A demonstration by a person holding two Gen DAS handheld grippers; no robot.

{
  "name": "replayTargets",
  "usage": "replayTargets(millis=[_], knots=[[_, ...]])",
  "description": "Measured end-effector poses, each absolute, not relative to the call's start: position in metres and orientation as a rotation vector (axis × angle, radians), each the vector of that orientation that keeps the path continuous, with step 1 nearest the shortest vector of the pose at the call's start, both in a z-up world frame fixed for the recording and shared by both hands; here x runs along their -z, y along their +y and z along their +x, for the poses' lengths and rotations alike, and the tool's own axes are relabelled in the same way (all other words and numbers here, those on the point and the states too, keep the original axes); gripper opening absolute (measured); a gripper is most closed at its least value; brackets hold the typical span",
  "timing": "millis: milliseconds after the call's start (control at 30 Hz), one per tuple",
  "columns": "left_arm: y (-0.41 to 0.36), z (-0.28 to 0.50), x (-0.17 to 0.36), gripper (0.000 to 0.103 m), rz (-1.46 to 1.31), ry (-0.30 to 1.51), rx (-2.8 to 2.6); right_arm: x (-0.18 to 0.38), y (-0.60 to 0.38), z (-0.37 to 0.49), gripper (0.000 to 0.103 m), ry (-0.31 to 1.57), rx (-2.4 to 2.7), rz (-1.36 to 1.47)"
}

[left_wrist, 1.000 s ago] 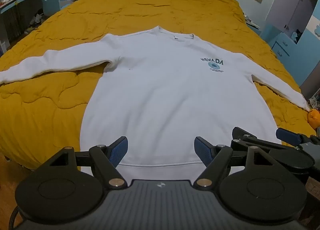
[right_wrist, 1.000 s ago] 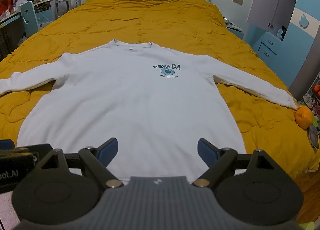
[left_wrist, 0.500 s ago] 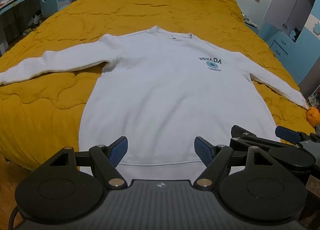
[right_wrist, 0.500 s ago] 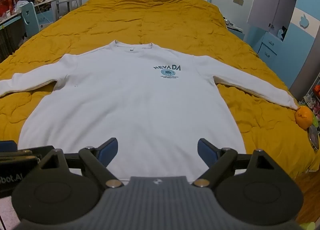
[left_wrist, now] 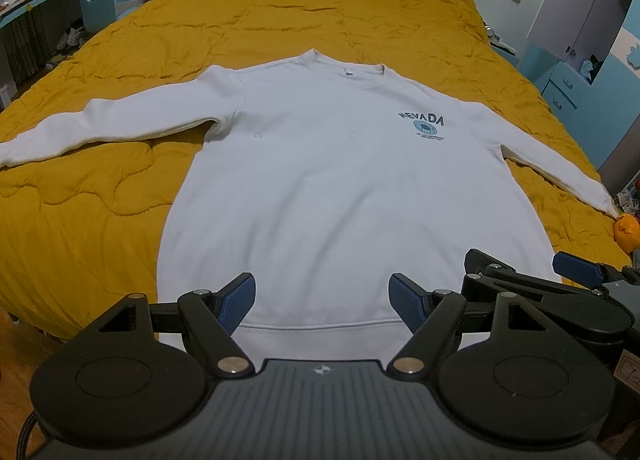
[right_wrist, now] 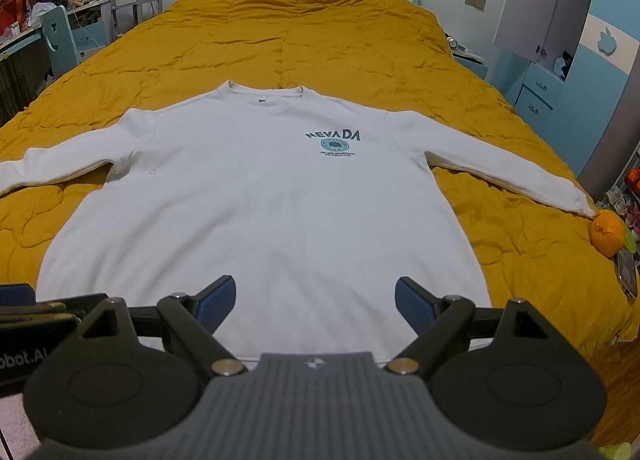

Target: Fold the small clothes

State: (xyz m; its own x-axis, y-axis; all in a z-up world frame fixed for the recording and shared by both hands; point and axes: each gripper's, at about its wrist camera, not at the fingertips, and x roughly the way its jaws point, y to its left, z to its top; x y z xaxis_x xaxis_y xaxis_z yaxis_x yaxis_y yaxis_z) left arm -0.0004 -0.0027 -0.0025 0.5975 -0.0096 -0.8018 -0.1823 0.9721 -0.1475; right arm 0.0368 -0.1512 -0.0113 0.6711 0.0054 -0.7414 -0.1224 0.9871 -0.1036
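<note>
A white long-sleeved sweatshirt (left_wrist: 344, 188) with a blue "NEVADA" print lies flat, face up, on the yellow quilt, sleeves spread to both sides, hem nearest me; it also shows in the right wrist view (right_wrist: 272, 212). My left gripper (left_wrist: 322, 298) is open and empty, held above the hem near its middle. My right gripper (right_wrist: 314, 300) is open and empty, above the hem to the right. The right gripper also shows at the right edge of the left wrist view (left_wrist: 520, 272).
The yellow quilted bed (right_wrist: 304, 44) fills the view. An orange toy (right_wrist: 607, 233) lies by the right cuff at the bed's edge. A blue chair and desk (left_wrist: 96, 0) stand on the left, blue drawers and a wardrobe (right_wrist: 540, 88) on the right.
Both grippers have drifted very slightly; the sweatshirt sits a little differently in view. Jaws stay open and the garment has not moved.
</note>
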Motion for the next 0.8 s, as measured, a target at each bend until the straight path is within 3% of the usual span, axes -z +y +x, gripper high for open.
replayTargets(millis=[800], knots=[[0.0017, -0.0005, 0.0041, 0.089, -0.231, 0.937, -0.104, 0.0128, -0.1510, 0.0378, 0.083, 0.836, -0.077, -0.147]])
